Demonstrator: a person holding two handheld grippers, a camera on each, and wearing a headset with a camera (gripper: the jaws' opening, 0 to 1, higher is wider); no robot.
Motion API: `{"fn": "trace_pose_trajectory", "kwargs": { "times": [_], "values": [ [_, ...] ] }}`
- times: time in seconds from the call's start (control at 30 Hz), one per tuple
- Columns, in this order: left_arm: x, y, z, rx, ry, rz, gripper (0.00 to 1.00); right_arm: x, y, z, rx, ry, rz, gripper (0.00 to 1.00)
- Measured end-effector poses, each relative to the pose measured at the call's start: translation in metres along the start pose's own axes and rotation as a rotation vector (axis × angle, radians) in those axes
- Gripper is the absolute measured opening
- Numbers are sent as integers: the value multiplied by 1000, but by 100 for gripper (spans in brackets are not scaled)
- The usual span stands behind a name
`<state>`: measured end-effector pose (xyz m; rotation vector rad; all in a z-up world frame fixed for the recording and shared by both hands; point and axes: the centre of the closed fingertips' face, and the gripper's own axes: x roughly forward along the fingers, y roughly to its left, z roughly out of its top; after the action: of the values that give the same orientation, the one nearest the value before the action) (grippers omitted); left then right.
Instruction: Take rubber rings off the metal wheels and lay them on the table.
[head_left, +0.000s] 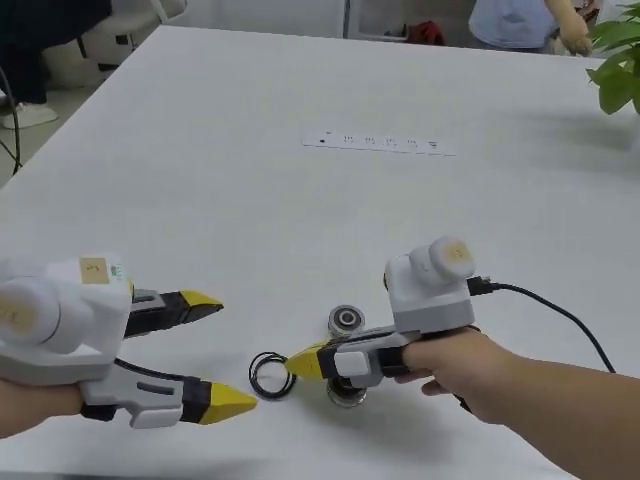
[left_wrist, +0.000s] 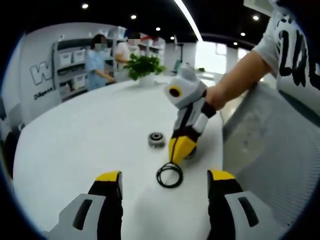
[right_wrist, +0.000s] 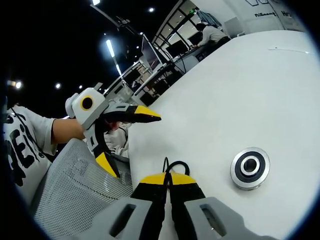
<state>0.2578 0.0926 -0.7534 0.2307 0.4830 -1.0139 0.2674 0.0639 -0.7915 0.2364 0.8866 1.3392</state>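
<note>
Black rubber ring (head_left: 268, 376) sat pinched in the right gripper's (head_left: 298, 362) closed tips, directly ahead of the left gripper's (head_left: 230, 352) parted jaws.

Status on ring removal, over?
Left gripper open, holding nothing. Right gripper shut on rubber ring, ring touching table. Metal wheel alongside. Nothing blocking.

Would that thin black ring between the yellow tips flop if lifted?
Probably floppy: the rubber ring is a thin, cord-like loop pinched by the right gripper. Likely very light. Lying flat, it seems unlikely to roll.
</note>
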Motion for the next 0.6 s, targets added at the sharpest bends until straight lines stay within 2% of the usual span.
{"fn": "trace_pose_trajectory", "kwargs": {
  "times": [0.6],
  "values": [
    [0, 0, 0, -1, 7, -2, 69, -2, -9, 0, 7, -3, -45, 0]
  ]
}}
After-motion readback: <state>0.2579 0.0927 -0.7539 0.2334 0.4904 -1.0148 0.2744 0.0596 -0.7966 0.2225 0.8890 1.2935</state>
